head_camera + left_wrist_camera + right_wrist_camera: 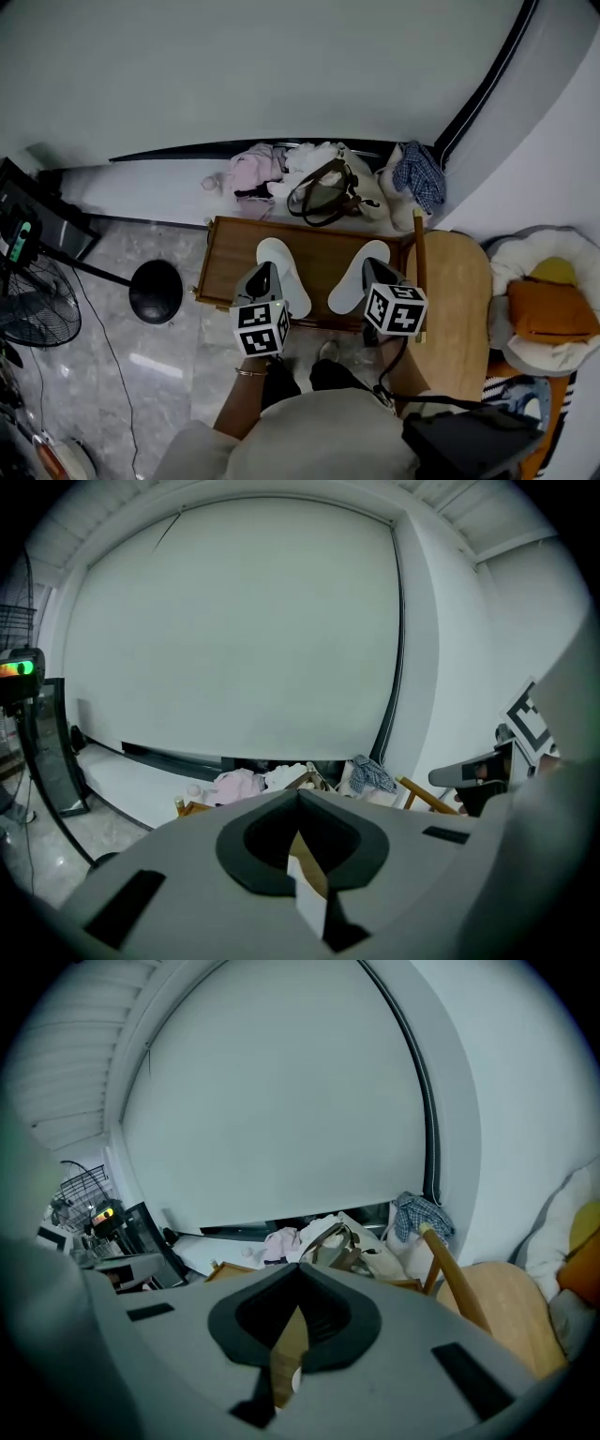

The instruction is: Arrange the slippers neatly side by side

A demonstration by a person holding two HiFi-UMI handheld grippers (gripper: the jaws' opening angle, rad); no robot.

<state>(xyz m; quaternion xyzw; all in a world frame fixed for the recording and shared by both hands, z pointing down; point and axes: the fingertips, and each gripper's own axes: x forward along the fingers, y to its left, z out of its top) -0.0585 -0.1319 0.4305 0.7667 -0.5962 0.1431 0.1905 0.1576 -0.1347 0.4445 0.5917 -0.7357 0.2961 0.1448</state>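
Note:
Two white slippers lie on a low brown wooden table, toes spread apart in a V. The left slipper and the right slipper are partly hidden by my grippers. My left gripper hangs over the left slipper, jaws shut with nothing between them. Its own view shows its tips pointing at the wall. My right gripper is above the right slipper's heel, shut and empty, its tips also aimed high. Neither gripper touches a slipper that I can see.
Behind the table lies a pile of clothes and a bag against the wall. A wooden chair stands at the right, next to a pet bed with an orange cushion. A fan and a black round base stand at the left.

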